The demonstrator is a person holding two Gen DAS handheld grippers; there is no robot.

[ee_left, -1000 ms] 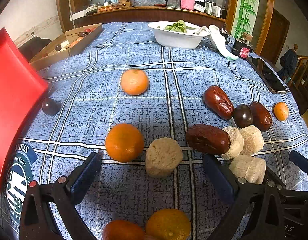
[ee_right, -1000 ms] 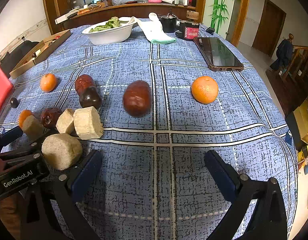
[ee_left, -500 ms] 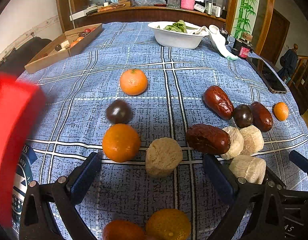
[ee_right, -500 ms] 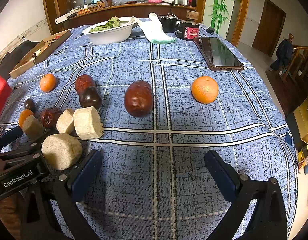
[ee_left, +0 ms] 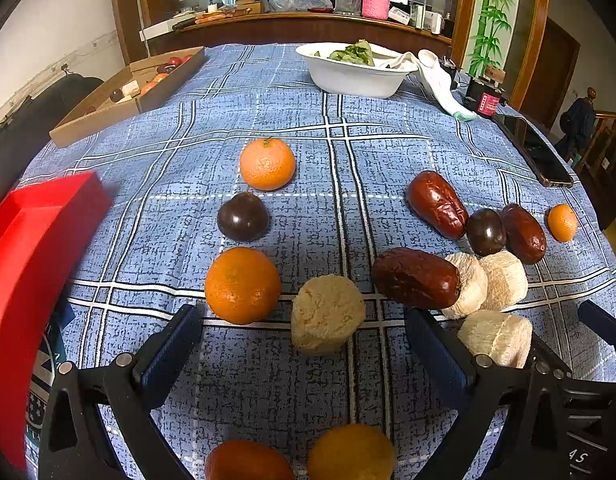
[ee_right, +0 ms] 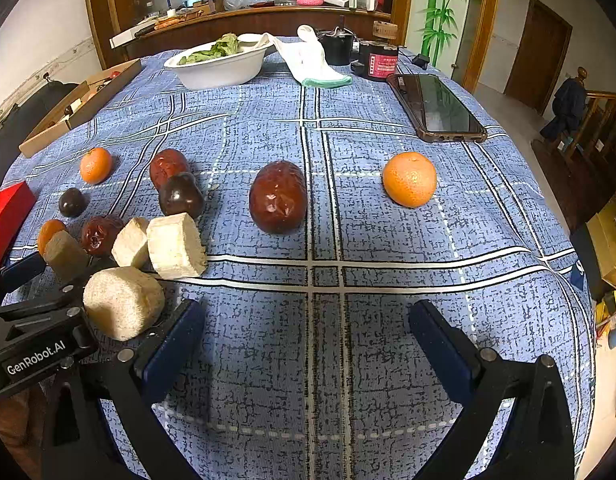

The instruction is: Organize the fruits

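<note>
Sorting not begun, I judge | my left gripper [ee_left: 304, 344] spread, empty, pale round piece [ee_left: 327, 312] lying just ahead | my right gripper [ee_right: 308, 340] spread over bare tablecloth [ee_right: 387, 240] | fruits loose mid-table, red tray [ee_left: 32, 264] at left edge, likely their destination

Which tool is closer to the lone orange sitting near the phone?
Right. The right tool is open a little short of that orange, which lies ahead and to its right. The left tool is farther off, beyond the fruit cluster.
</note>
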